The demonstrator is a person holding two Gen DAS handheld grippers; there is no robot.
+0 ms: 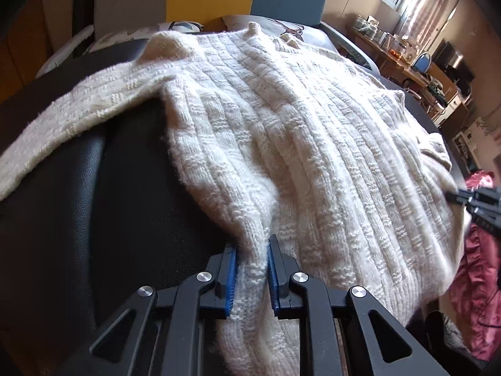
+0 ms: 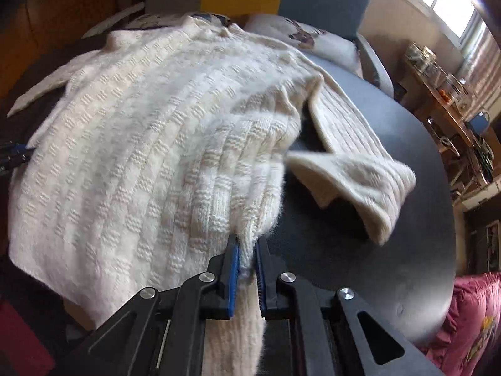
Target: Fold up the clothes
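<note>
Cream knit: sweater (image 1: pixel 281 125) spread flat on the dark table (image 1: pixel 78 188).
My left gripper (image 1: pixel 252 269): clamped on the hem.
My right gripper (image 2: pixel 247 260): clamped on the hem.
Progress: no fold made; all folding remains.

Both tongs point steeply down. The left tongs (image 1: pixel 252 269) pinch knit fabric (blue pads pressed in). The right tongs (image 2: pixel 247 263) likewise.

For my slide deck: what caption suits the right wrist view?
Right gripper pinches the cream sweater's hem on a dark table, one sleeve folded over.
</note>
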